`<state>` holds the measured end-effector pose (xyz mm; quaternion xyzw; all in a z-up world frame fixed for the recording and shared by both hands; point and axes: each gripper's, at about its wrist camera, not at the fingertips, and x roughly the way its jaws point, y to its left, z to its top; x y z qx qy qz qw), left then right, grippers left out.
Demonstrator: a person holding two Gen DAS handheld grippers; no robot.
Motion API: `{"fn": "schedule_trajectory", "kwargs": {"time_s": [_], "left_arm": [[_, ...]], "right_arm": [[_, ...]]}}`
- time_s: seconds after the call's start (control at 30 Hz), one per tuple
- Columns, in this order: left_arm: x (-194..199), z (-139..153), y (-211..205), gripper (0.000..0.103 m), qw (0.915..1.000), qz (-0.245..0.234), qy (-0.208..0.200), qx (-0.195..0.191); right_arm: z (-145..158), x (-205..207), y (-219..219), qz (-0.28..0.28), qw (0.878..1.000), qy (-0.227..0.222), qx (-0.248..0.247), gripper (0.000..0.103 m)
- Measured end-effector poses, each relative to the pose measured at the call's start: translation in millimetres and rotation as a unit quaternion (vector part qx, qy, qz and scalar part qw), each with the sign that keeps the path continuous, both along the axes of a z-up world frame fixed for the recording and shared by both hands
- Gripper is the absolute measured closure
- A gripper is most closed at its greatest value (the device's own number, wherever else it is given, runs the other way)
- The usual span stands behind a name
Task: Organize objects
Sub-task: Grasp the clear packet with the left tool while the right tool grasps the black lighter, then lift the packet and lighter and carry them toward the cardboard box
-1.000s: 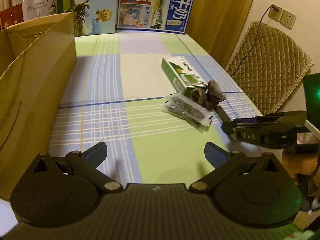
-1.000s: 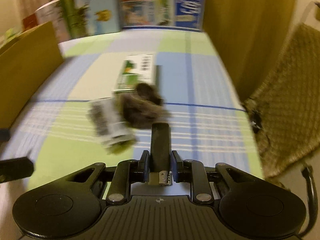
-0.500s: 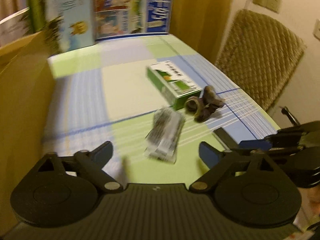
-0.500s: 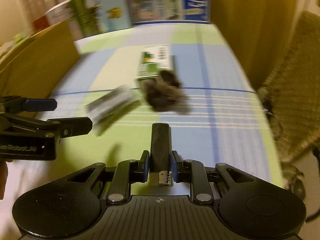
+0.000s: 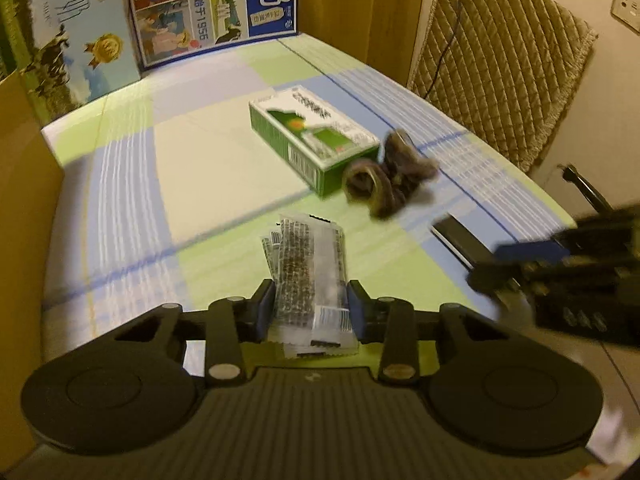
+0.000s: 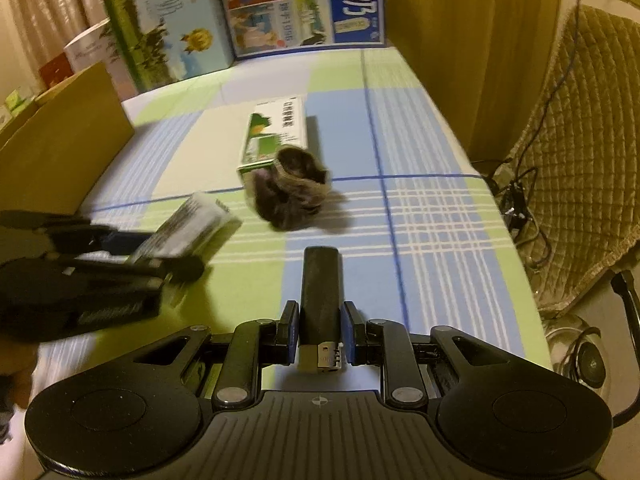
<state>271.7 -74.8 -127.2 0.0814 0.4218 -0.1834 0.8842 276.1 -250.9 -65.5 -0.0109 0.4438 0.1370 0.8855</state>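
My left gripper (image 5: 311, 312) is shut on a bundle of clear sachets (image 5: 310, 276) with dark print, low over the checked tablecloth (image 5: 192, 184). My right gripper (image 6: 320, 332) is shut on a black lighter (image 6: 320, 288), metal end toward the camera. In the right wrist view the left gripper (image 6: 120, 256) shows at the left with the sachets (image 6: 188, 228) in it. A green and white box (image 5: 312, 140) lies mid-table. A fuzzy brown scrunchie (image 5: 390, 184) rests against its near end. The right gripper (image 5: 580, 272) appears blurred at the right edge with the lighter (image 5: 456, 240).
A brown cardboard box (image 6: 60, 148) stands along the table's left side. Large milk cartons (image 6: 304, 4) line the far edge. A quilted chair (image 6: 580, 152) with a cable sits past the right edge, beside a wooden panel (image 6: 460, 60).
My left gripper went from open to shut on the sachets after moving forward to them. The right gripper kept hold of the lighter and shifted slightly.
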Motion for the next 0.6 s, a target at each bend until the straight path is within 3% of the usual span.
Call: {"fn": "schedule_trajectory", "kwargs": {"time_s": [0.2, 0.23, 0.3, 0.5, 0.6], "left_arm": [[-41, 1, 17, 0.067, 0.9998, 0.020, -0.006, 0.004], [-41, 1, 18, 0.060, 0.9996, 0.025, -0.007, 0.004], [-38, -1, 20, 0.057, 0.9995, 0.031, -0.005, 0.003], [-29, -1, 18, 0.058, 0.9996, 0.027, -0.002, -0.003], [-29, -1, 18, 0.067, 0.9996, 0.027, 0.001, -0.003]], "right_arm": [[-4, 2, 13, 0.014, 1.000, -0.014, -0.018, 0.084], [-4, 3, 14, 0.014, 1.000, -0.018, -0.020, 0.082], [-6, 6, 17, 0.017, 0.999, -0.025, -0.027, 0.076], [-8, 8, 21, 0.021, 0.999, -0.032, -0.039, 0.076], [-7, 9, 23, 0.019, 0.999, -0.027, -0.039, 0.084]]}}
